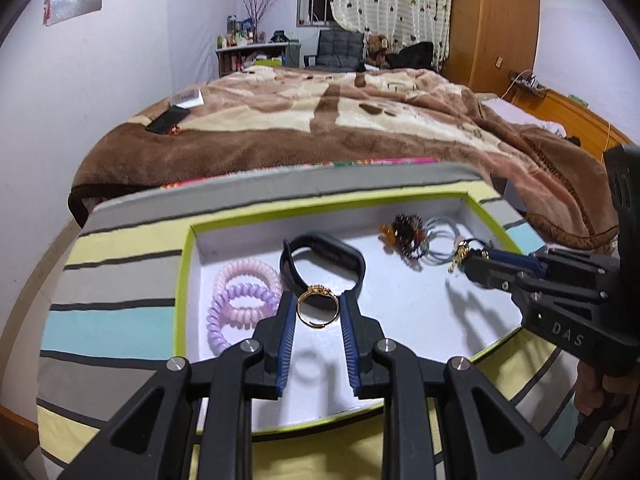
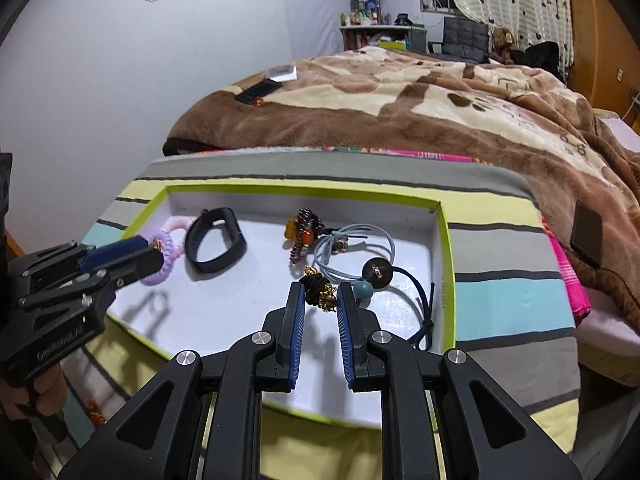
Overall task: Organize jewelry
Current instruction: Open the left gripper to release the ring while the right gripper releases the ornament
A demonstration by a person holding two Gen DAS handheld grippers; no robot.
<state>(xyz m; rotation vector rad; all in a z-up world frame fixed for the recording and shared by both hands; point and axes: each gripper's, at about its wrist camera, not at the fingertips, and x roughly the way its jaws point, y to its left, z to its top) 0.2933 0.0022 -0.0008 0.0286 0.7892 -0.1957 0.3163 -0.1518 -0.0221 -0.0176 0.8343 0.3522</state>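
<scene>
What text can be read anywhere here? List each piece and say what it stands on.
"DAS": raised letters on the black body of the right tongs, seen from the left wrist.
Raised lettering on the body of the left tongs, seen from the right wrist: too blurred to read.
White box on the blanket: print too small to read.

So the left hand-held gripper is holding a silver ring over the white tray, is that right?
Not quite: the ring is gold, not silver. The left wrist view shows it pinched in the left hand-held gripper over the white tray.
</scene>
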